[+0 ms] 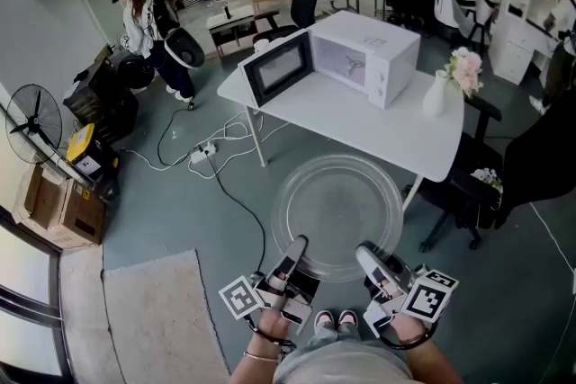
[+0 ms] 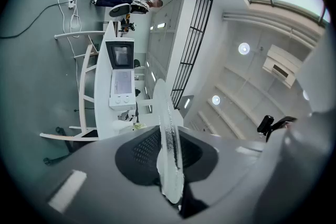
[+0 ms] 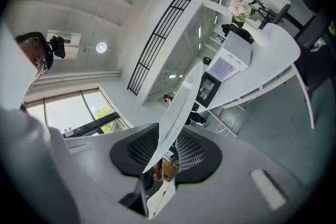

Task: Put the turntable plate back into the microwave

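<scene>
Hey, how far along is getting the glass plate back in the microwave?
Done: the microwave door stands open. In hand: left gripper and right gripper both clamp the turntable plate by its near edge, short of the table. Remaining: carry it over and seat it inside.

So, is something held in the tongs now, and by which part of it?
Yes: the plate. The left tongs pinch its near rim on the left side, the right tongs on the right side.

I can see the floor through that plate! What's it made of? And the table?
Plate: probably clear glass, smooth and glossy; the floor shows through it. Table: white, smooth top, maybe laminate or painted wood; the look doesn't settle it.
</scene>
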The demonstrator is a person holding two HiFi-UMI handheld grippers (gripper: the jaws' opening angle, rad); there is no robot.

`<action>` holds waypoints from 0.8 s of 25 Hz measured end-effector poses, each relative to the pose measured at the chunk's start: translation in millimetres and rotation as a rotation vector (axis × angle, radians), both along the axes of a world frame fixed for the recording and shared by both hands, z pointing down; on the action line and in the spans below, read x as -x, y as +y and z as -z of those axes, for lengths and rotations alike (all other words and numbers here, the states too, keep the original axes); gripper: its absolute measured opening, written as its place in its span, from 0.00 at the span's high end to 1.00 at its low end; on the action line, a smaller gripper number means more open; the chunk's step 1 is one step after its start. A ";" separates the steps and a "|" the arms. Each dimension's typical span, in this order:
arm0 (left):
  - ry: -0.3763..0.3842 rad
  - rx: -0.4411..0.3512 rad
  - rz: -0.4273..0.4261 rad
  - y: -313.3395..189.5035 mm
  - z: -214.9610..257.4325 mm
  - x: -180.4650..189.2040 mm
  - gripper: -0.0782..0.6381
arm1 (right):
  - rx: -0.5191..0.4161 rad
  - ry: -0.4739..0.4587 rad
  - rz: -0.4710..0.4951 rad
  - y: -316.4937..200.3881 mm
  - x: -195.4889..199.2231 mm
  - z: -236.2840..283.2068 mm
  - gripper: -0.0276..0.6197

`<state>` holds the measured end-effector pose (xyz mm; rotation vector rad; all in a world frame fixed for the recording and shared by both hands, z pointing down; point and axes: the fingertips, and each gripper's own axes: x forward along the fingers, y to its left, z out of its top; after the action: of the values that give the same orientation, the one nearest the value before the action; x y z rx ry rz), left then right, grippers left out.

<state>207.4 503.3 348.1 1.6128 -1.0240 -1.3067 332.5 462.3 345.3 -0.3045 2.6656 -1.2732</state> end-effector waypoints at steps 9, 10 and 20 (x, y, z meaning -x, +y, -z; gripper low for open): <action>-0.007 0.000 -0.009 -4.1 -1.4 0.4 0.85 | 0.006 0.011 0.006 -2.4 0.9 -4.5 0.81; -0.013 0.002 -0.010 -5.0 -1.5 2.3 0.85 | 0.013 0.014 0.008 -3.1 3.0 -5.9 0.81; -0.006 0.030 -0.025 -19.5 -6.7 34.7 0.83 | 0.072 0.019 -0.019 -17.2 33.6 -13.2 0.81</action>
<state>172.7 483.8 354.9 1.6027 -1.0196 -1.2653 298.9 445.1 358.6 -0.3526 2.6302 -1.3702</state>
